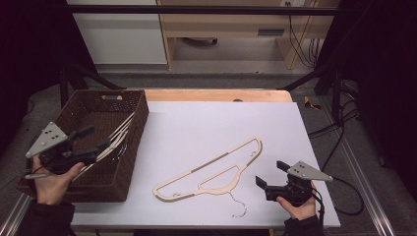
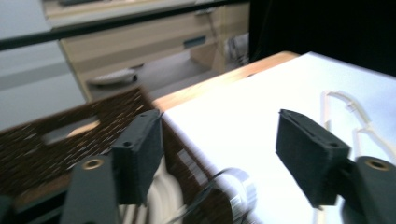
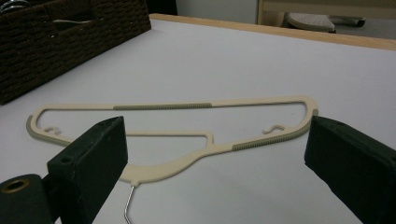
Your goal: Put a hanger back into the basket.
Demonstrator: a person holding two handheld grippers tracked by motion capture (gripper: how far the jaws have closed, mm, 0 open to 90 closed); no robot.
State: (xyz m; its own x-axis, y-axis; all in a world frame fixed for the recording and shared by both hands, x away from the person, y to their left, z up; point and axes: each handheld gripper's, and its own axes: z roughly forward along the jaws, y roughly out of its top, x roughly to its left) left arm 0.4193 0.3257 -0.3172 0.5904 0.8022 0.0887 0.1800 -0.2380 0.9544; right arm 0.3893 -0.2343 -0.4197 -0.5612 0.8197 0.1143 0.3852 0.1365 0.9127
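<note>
High view, table: white sheet laid over a wooden top, its far edge showing as a bare strip.
Hanger on table: cream plastic hanger lying flat on the sheet, near-centre, wire hook toward the person; well apart from the basket.
Basket: dark brown wicker basket at the table's left edge, with cream hangers in basket leaning against its right wall.
Left gripper: left gripper held over the basket's near half, jaws spread wide with nothing between them; a hanger arm lies just beside the lower jaw, contact unclear.
Left gripper view: pads wide apart, the basket rim and blurred cream hangers below them.
Right gripper: right gripper held low just right of the hanger on table, jaws parted and empty, not touching it.
Right gripper view: the hanger lies flat ahead of and between both pads.
</note>
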